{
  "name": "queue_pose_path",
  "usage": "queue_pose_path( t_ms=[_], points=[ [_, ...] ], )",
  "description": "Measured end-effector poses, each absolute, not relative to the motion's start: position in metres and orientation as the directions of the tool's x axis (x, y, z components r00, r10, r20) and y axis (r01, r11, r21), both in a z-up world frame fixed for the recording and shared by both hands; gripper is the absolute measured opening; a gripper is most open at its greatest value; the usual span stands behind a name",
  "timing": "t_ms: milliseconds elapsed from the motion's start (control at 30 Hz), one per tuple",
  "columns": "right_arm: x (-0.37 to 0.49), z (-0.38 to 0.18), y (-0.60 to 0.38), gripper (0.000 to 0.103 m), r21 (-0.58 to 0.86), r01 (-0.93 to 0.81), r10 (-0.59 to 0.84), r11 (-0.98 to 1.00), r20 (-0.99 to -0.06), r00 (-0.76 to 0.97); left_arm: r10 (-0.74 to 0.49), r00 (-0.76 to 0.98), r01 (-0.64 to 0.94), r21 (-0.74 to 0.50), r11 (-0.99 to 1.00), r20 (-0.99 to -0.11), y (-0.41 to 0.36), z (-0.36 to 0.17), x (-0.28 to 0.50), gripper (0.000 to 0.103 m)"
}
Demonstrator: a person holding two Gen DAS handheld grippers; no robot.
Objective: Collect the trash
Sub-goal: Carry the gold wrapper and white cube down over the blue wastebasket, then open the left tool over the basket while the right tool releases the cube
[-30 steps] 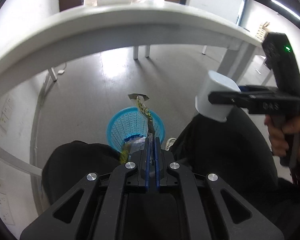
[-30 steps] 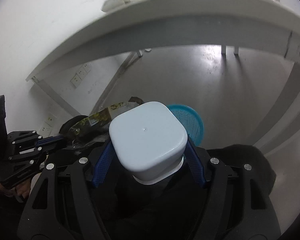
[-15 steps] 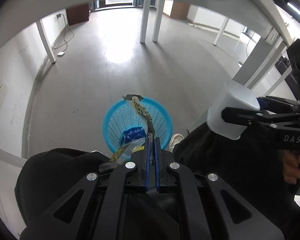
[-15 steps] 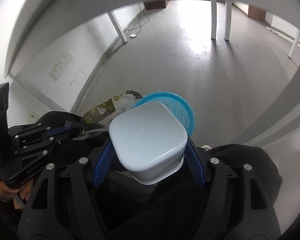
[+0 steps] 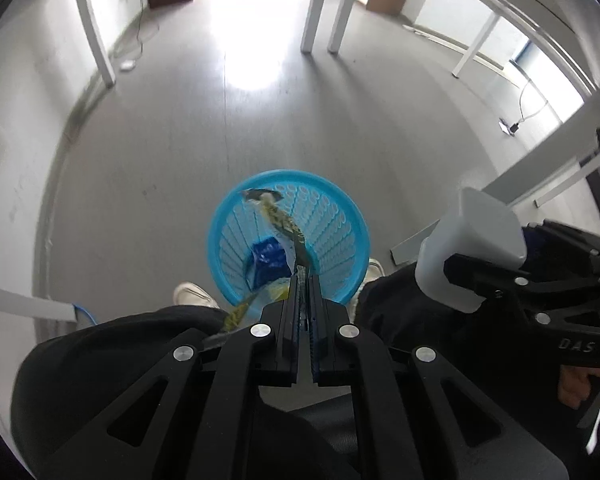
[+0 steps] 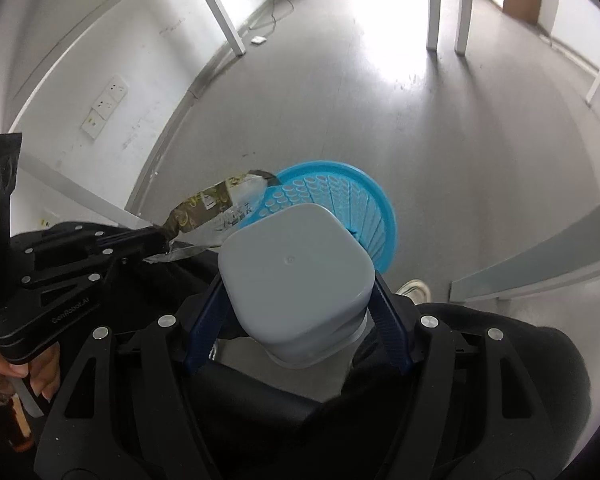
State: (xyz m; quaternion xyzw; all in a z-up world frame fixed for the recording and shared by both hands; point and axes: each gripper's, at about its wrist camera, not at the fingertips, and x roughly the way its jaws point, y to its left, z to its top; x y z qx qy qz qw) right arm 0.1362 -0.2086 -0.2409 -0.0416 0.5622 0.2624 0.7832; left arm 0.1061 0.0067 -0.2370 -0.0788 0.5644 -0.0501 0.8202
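**Two pieces of trash held over the bin, neither dropped yet**

Nearest the left wrist camera, the left gripper [image 5: 304, 280] is clenched on a crumpled yellow-green wrapper [image 5: 282, 222], which stands out from the fingertips and hangs above the open mouth of the blue basket [image 5: 340, 204] on the floor [image 5: 260, 128]. To its right, the right gripper [image 6: 300, 300] is grasping a white plastic tub [image 6: 296, 268], bottom toward its camera, its blue pads pressed to the tub's two sides; the tub sits beside the basket's near rim, not clearly over the opening. The person's dark trousers and white shoes [image 5: 194, 294] flank the basket. Inside it lies a blue packet [image 5: 268, 258], so some trash looks already collected. I judge the task to be at the drop: both items are still to be released into the basket. Farther off stand white bench legs [image 5: 314, 4].
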Motion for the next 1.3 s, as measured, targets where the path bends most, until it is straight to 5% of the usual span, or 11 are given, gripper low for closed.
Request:
queue_pose_path(
  t_ms=[1167, 1200, 1300],
  points=[
    [0.236, -0.393, -0.133, 0.065, 0.109, -0.384, 0.114, 0.917, -0.993, -0.010, -0.239, 0.146, -0.209, -0.266, 0.941, -0.960, 0.032, -0.343, 0.223, 0.003],
    [0.235, -0.392, -0.134, 0.065, 0.114, -0.383, 0.118, 0.917, -0.993, -0.013, -0.248, 0.150, -0.209, -0.275, 0.938, -0.957, 0.031, -0.343, 0.223, 0.005],
    [0.237, -0.396, -0.141, 0.068, 0.131, -0.387, 0.133, 0.913, -0.991, -0.022, -0.253, 0.189, -0.214, -0.291, 0.932, -0.949, 0.032, -0.339, 0.222, 0.030]
  ],
)
